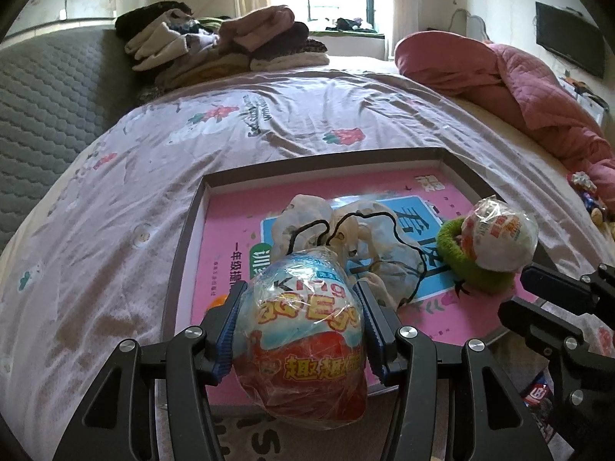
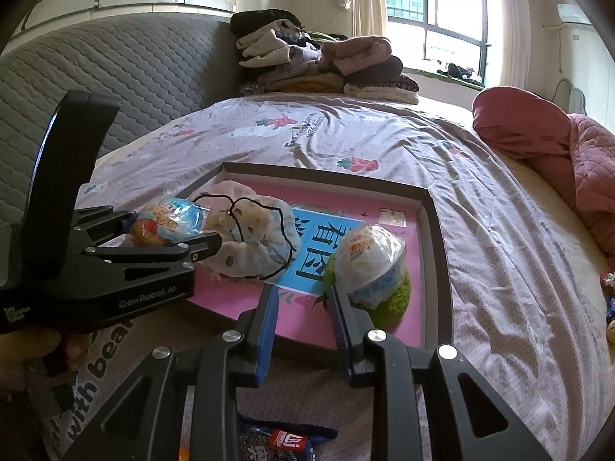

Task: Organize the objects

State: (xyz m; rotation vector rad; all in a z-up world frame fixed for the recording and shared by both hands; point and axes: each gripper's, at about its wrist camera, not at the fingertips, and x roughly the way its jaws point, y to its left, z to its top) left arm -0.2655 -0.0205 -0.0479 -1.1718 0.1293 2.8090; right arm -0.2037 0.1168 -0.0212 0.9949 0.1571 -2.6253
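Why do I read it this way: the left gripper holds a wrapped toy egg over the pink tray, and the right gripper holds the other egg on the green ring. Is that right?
Not quite. The right gripper holds nothing: its jaws stand apart and empty, just short of the other egg on the green ring. The right wrist view shows it. The left gripper does hold a wrapped toy egg over the pink tray.

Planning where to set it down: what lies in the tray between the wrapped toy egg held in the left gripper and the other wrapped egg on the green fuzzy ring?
A crumpled white cloth pouch with a black drawstring, seen in both wrist views.
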